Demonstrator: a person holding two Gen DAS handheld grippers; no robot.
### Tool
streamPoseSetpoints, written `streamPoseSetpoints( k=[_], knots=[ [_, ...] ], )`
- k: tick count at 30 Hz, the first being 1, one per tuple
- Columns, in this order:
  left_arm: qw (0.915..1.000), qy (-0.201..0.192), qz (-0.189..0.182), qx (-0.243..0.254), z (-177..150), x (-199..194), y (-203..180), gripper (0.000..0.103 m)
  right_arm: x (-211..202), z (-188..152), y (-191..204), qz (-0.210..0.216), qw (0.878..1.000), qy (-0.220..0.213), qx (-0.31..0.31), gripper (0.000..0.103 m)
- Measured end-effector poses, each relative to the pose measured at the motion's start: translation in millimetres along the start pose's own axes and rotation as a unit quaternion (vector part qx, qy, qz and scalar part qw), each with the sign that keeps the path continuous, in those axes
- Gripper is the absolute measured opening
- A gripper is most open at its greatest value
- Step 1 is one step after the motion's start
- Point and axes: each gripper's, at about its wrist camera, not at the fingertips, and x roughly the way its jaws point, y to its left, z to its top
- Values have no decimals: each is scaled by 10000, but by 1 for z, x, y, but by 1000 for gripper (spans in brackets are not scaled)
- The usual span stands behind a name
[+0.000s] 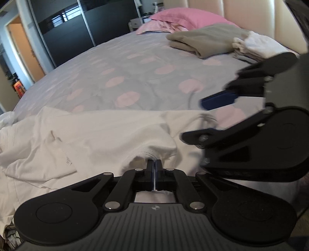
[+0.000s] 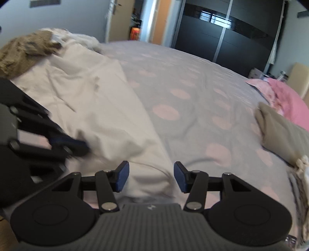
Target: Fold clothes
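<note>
Your left gripper is clamped tight on a bunched fold of the white garment, its pads pressed together with only a thin sliver of cloth showing between them. That garment lies crumpled across the near edge of the bed, spreading from the gripper out toward 9 o'clock in the left wrist view. Your right gripper stands with its jaws wide apart and nothing pinched between them; the blue pads hover just over the same white cloth, whose edge runs up toward 11 o'clock in the right wrist view. In the left wrist view the right gripper sits at about 3 o'clock (blurred, so its fingertips are hard to read there). The bedspread is grey with pink ovals. At 1 o'clock in the left wrist view rests a folded beige garment, touching a small stack of folded white clothes at its right. Behind them lies a pink pillow. A brown fuzzy item sits at 10 o'clock in the right wrist view, on the unfolded heap.
</note>
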Motion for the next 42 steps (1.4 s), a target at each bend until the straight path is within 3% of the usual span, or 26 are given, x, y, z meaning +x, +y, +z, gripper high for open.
streamPoseSetpoints(
  k=[3,5,10,18,26,28,30,36,42],
  knots=[
    [9996,231,-54,173,-1,-4,-3,4,0,2,5,123,9999,28,-77,50],
    [9989,386,-52,244,-5,-7,0,22,-1,2,9,208,9997,38,-137,50],
    [9981,561,88,223,-12,-16,20,38,-5,8,28,459,9982,-67,-380,49],
    [9933,948,630,-195,-24,-3,56,39,4,25,58,711,9950,-108,-698,48],
    [9855,1232,956,-663,-35,16,80,39,31,29,83,485,9930,136,-1072,47],
    [9852,1244,970,-664,-36,17,80,39,37,27,86,381,9920,207,-1185,41],
    [9852,1244,988,-648,-36,16,79,39,39,25,86,246,9914,259,-1259,18],
    [9848,1238,978,-725,-32,12,82,39,38,22,60,29,9925,662,-1030,7],
    [9864,1182,848,-761,-20,4,93,39,40,23,17,-117,9892,1262,-741,5]
  ],
)
